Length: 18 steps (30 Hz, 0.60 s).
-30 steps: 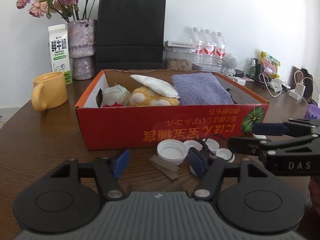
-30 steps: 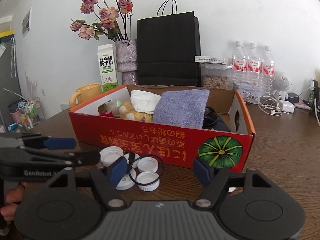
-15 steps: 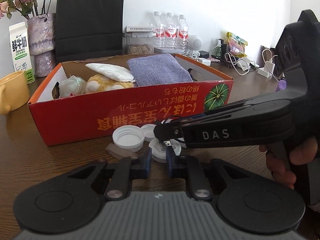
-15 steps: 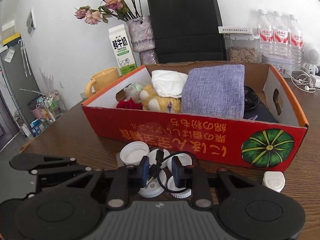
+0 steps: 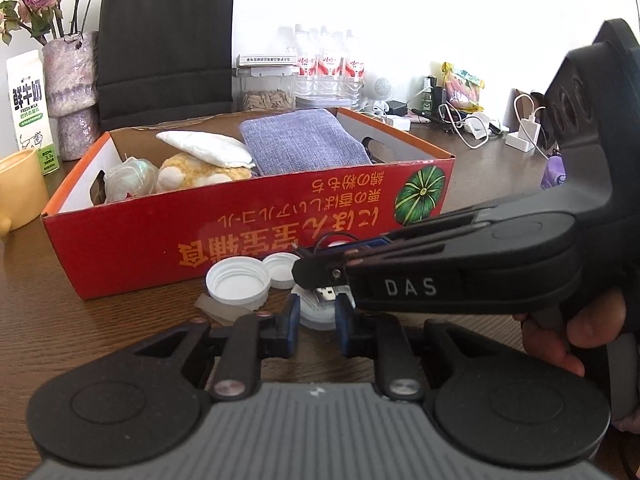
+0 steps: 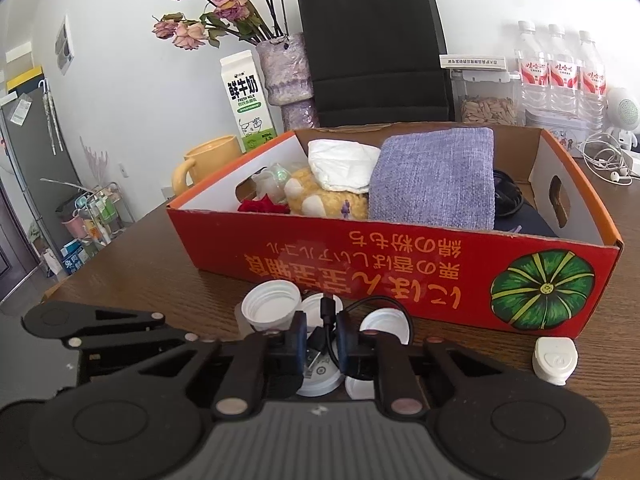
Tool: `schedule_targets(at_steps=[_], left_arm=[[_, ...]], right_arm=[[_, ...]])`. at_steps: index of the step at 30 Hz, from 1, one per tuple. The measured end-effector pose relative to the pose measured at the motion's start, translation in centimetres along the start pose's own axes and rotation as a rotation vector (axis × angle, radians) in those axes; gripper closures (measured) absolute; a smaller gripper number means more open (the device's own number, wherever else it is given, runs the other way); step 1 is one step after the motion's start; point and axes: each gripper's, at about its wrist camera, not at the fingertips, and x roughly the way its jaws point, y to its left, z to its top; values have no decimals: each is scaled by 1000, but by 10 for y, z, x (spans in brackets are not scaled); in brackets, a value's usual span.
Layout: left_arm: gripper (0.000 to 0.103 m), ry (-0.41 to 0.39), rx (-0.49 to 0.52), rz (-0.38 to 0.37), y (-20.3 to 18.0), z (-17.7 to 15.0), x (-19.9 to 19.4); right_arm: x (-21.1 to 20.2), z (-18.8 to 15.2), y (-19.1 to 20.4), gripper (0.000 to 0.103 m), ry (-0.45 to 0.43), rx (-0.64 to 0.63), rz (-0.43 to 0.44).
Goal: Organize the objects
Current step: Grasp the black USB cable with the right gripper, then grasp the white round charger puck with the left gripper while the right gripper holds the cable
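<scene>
Black USB cable [image 6: 327, 322]: short coiled lead, lying on wood table [image 6: 168, 276] amid white bottle caps [image 6: 272, 310], just in front of red carton [image 6: 400, 276]. Plug end stands up between R gripper [image 6: 322, 340] pads; loop of cable arcs off to the right over a cap. In L-wrist view the metal USB plug [image 5: 326, 293] shows just under R gripper's tip.

R gripper: jaws narrow and closing, cable connector between the blue pads; pads look to be on it, cable pinched.

L gripper [image 5: 317, 322]: jaws narrow, opening. Nothing clamped; a white cap and the USB plug sit ahead of the gap, not touched. R gripper body crosses L view from the right, a person's hand [image 5: 572, 328] on its handle.

Carton contents: folded purple cloth [image 6: 434, 178], white pouch [image 6: 342, 164], yellow plush [image 6: 320, 200], clear wrapped item at left end, dark items at right end.

One flip-top white cap [image 6: 554, 360] apart on table, right of the pile.

Behind carton: yellow mug [image 6: 210, 160], milk carton [image 6: 246, 100], vase w/ dried roses [image 6: 286, 68], black paper bag [image 6: 376, 40], water bottles [image 6: 560, 68].
</scene>
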Motion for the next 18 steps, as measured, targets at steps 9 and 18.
schedule_targets(at_steps=[9,18], left_arm=[[63,46,39,3,-5,2,10],[63,48,58,0,-8,1,10]], right_arm=[[-4,-6,10,90,-3,-27,12],[-13,-10,18,97,-60,-91,-56]])
